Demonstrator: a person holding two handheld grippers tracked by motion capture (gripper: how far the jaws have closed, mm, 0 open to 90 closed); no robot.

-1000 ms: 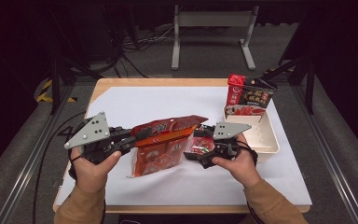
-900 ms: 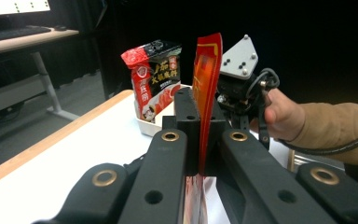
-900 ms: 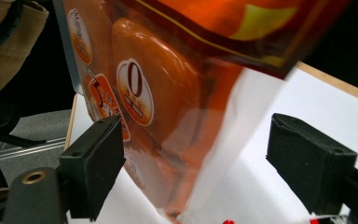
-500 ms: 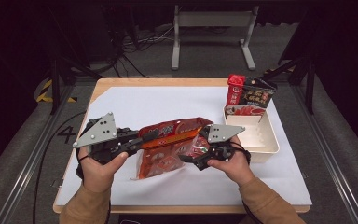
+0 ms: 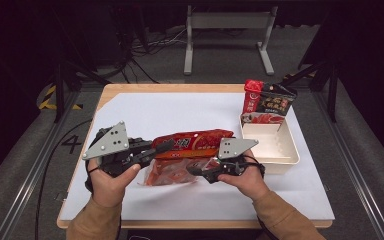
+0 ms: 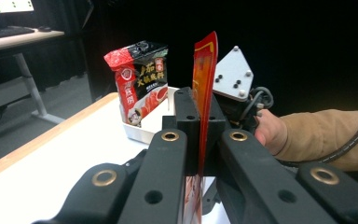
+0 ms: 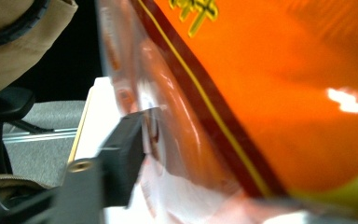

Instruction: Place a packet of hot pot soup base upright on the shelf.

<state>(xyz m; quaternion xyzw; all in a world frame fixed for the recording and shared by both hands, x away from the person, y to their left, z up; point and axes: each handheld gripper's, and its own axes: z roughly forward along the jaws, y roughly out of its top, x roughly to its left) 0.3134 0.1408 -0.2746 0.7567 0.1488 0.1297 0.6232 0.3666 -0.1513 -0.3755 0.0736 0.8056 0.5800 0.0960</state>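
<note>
— Where does the high view sit?
— Above the person's side of the table [image 5: 130,100], looking forward and down; forearms enter from the bottom edge, and the floor lies beyond the far edge.
— And the left gripper view?
— It rides low on the left gripper [image 6: 200,154], facing across the table toward the white tray [image 6: 142,133] and the standing red-and-black packet [image 6: 137,79], both also in the high view at far right.
— The right gripper view?
— Very close: the orange-red bag [image 7: 261,93] is pressed against its lens, blurred. The high view shows that bag [image 5: 190,145] between both hands.
</note>
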